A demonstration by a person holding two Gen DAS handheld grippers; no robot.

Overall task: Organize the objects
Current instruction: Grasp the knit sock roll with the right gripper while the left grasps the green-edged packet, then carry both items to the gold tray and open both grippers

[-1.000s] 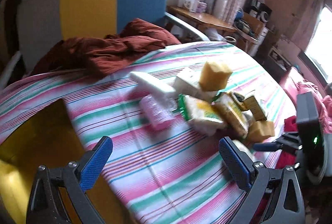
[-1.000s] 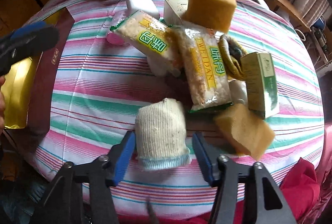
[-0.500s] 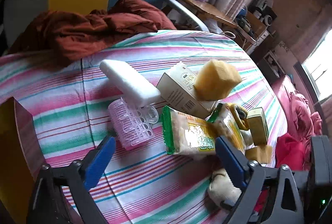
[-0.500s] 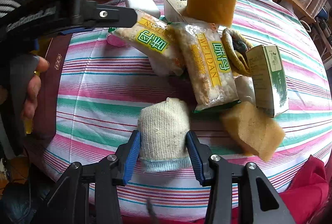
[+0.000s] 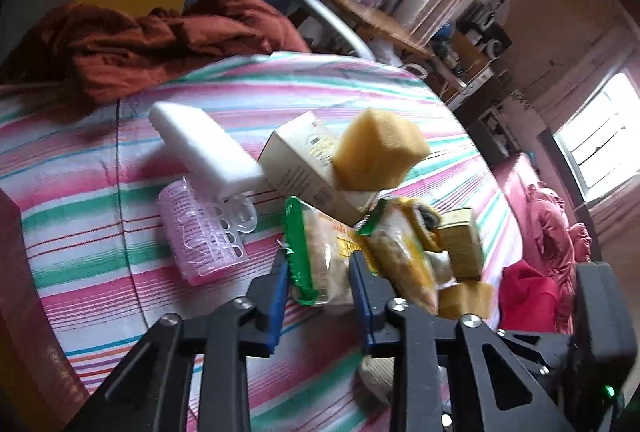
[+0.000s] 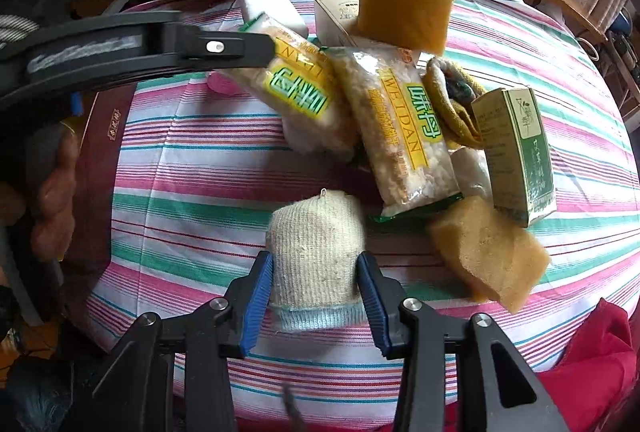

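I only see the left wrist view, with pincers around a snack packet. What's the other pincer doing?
Observer: The right gripper is closing its jaws on a cream knitted roll with a blue cuff, one pad against each side.
Operator: Is anyone holding the pincer I'm looking through?
Observer: Yes. The right wrist view shows a person's hand at its left edge, behind the left gripper, whose jaws are closing on the snack packet.

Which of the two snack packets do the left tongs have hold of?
The packet nearer the pink roller, lying left of the "WEIDAN" packet: the left tongs are closing on its green-edged end. The other packet lies free.
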